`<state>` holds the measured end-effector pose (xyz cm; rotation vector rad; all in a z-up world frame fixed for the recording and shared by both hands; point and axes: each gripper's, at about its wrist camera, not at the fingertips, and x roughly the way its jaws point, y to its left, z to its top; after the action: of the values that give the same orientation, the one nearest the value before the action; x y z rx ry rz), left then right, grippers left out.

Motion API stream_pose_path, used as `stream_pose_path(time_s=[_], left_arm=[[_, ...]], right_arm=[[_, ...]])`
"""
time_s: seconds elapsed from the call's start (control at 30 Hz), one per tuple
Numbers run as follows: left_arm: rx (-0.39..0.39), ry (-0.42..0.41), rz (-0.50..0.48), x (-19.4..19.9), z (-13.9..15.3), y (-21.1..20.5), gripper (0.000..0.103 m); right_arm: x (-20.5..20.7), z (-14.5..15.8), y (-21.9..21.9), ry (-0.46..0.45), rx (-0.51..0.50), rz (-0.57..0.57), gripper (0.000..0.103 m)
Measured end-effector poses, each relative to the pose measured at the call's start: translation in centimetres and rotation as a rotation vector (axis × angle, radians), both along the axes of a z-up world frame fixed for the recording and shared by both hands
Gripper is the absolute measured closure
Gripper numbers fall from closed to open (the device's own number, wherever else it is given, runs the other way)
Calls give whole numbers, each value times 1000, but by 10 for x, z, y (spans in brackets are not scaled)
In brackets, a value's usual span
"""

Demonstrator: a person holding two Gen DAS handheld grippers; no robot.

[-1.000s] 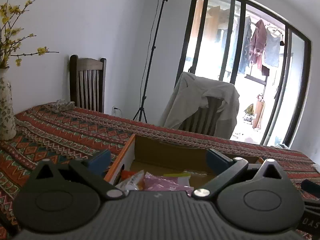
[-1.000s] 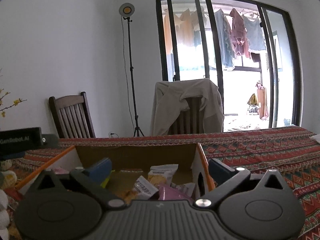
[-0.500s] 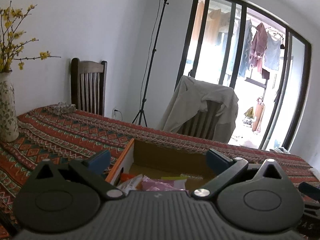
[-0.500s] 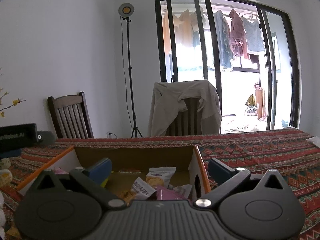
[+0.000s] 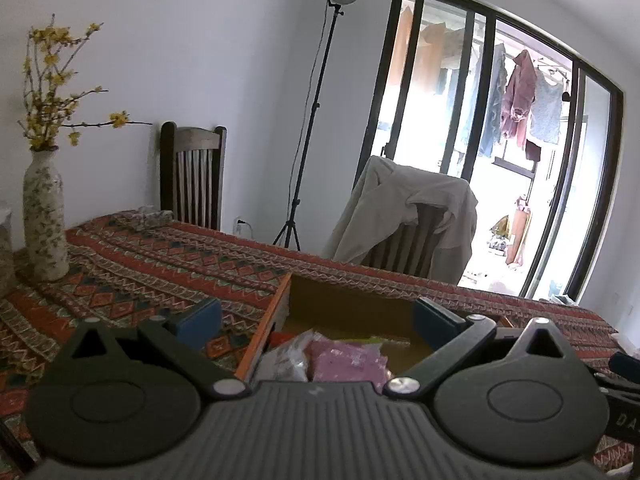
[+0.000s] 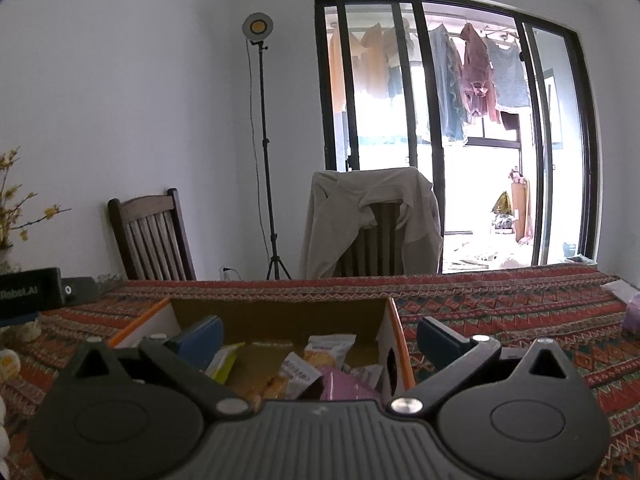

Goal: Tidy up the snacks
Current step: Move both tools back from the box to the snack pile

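From the left wrist view, the left gripper (image 5: 316, 320) has its jaws spread wide with nothing between them, held above the near left corner of an open cardboard box (image 5: 344, 300). The box sits on a table covered by a red patterned cloth (image 5: 160, 264). It has an orange outer edge and plain brown inner walls. Inside it, close to the camera, lie a pink packet (image 5: 346, 362) and a clear crinkled wrapper (image 5: 282, 360), both blurred. A flowered vase (image 5: 44, 216) with yellow blossoms stands on the cloth well to the left.

From the right wrist view, the right gripper (image 6: 318, 338) is likewise wide open and empty, poised over the same box (image 6: 280, 316). Here the snacks show more clearly: a yellow-green packet (image 6: 224, 362) at the left, two white-and-orange biscuit packets (image 6: 320, 354) in the middle, and a pink packet (image 6: 340, 386) nearest the camera. A chair draped with a beige jacket (image 6: 372, 220) stands behind the table.
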<state>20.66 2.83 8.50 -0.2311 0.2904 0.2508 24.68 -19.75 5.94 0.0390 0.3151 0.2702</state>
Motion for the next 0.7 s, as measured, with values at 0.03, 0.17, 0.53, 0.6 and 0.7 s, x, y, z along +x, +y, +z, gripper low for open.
stream_pose_path(time_s=[0.03, 0.17, 0.53, 0.6, 0.7], left_arm=[[0, 1, 0, -3, 0, 1, 0], [6, 5, -6, -20, -1, 2, 0], [29, 30, -21, -61, -17, 4, 0], [33, 43, -23, -67, -23, 5, 0], [38, 65, -23, -74, -32, 8, 0]], right_arm=[[-4, 0, 0, 2, -3, 0, 0], [-19, -1, -3, 10, -6, 0, 0], [-55, -12, -10, 40, -16, 1, 0], [-61, -17, -10, 51, -20, 3, 0], [-67, -24, -12, 70, -23, 6, 0]])
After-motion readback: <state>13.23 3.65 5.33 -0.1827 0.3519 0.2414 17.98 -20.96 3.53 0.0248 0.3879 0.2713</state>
